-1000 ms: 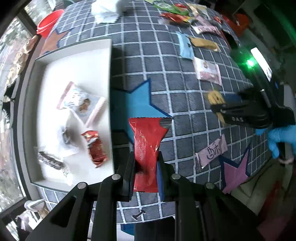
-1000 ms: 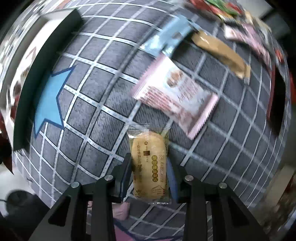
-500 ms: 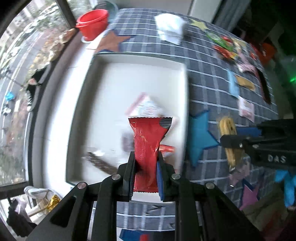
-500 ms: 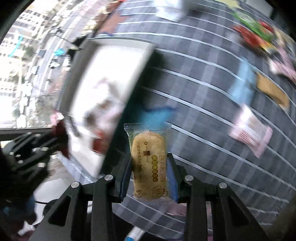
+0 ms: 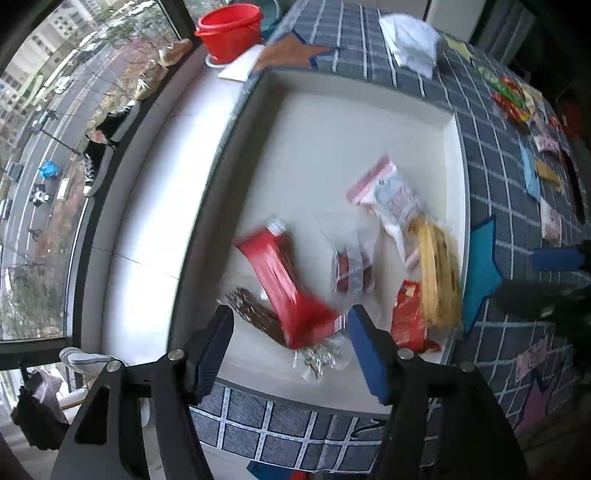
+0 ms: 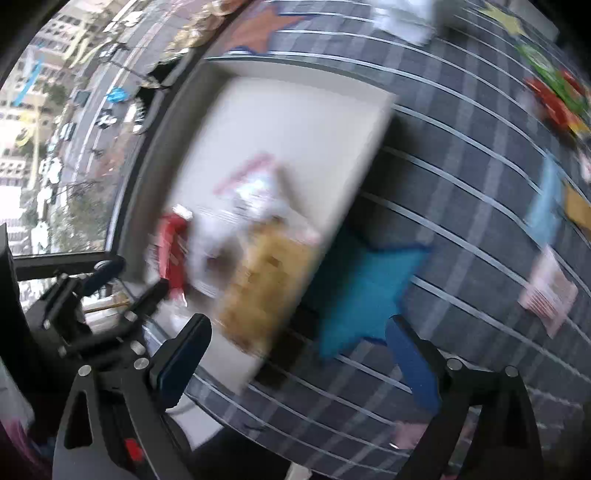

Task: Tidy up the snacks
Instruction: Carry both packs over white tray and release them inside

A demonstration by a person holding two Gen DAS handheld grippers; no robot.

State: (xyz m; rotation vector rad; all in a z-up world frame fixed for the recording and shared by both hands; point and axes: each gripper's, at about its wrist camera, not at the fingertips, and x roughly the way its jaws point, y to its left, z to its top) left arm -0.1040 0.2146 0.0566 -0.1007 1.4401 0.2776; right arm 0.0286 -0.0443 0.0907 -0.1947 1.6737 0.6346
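Observation:
My left gripper [image 5: 290, 332] hangs over the white tray [image 5: 456, 166] with its jaws opening. The red snack packet [image 5: 288, 291] is free of the pads and lies blurred in the tray below them. My right gripper [image 6: 299, 332] is over the tray's [image 6: 295, 129] near corner, its jaws also opening and nothing pressed between them. The yellow biscuit packet [image 6: 266, 288] is blurred just beyond the pads, by the tray's right wall [image 5: 436, 273]. Several other packets lie in the tray, among them a pink and white one [image 5: 391, 195].
A red bucket [image 5: 231, 31] and a white bag [image 5: 410, 40] stand beyond the tray. Several loose snacks [image 5: 517, 96] lie on the checked cloth at the right. A blue star patch [image 6: 369, 288] sits beside the tray. A window ledge runs along the left.
Both grippers moved over the tray and opened. The red packet left the left gripper and the yellow packet left the right one; both now lie blurred at the tray.

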